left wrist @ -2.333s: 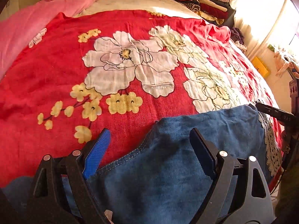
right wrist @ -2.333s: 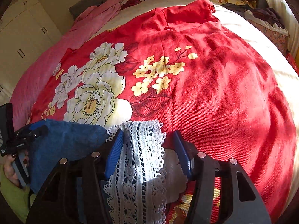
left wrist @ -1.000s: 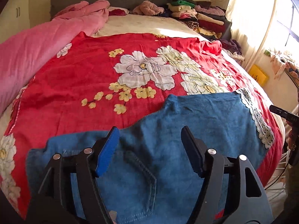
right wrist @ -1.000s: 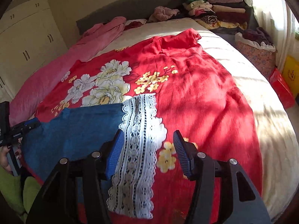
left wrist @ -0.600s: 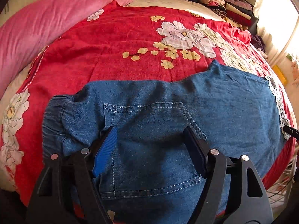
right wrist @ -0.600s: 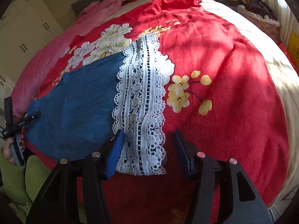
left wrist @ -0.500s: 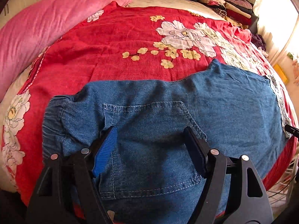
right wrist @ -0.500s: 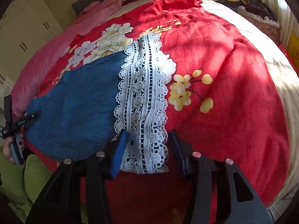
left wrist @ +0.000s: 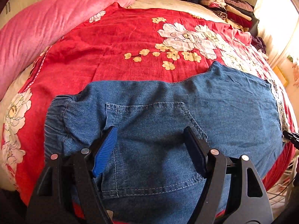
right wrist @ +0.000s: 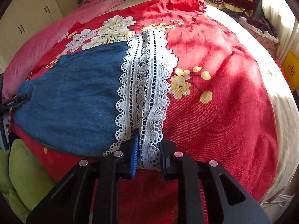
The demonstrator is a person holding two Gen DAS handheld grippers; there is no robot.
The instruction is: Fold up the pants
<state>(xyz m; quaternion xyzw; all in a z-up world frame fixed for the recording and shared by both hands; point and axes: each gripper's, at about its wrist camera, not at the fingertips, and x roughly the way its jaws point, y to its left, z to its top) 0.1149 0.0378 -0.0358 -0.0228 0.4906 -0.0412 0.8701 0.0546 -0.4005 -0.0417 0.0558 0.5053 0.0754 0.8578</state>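
Note:
Blue denim pants (left wrist: 168,102) lie flat across a red floral bedspread (left wrist: 112,37), back pocket (left wrist: 149,115) up and the elastic waistband (left wrist: 56,115) at the left. My left gripper (left wrist: 149,149) is open low over the pocket, one finger on each side, with nothing pinched. In the right wrist view the pants (right wrist: 74,97) end in a white lace hem (right wrist: 145,74). My right gripper (right wrist: 148,149) is closing on the hem's near edge, and the lace is bunched between its pads. The left gripper's tip (right wrist: 16,100) shows at the far left.
A pink blanket (left wrist: 37,28) runs along the bed's left side. Folded clothes (left wrist: 224,5) are stacked at the head of the bed. A green cushion (right wrist: 22,177) lies below the near edge, a yellow box (right wrist: 291,69) stands on the floor at right, and white cupboards (right wrist: 28,18) line the left wall.
Both grippers have dropped toward the near edge of the pants. The right jaws have narrowed onto the lace hem. The left gripper has stayed open and still over the pocket.

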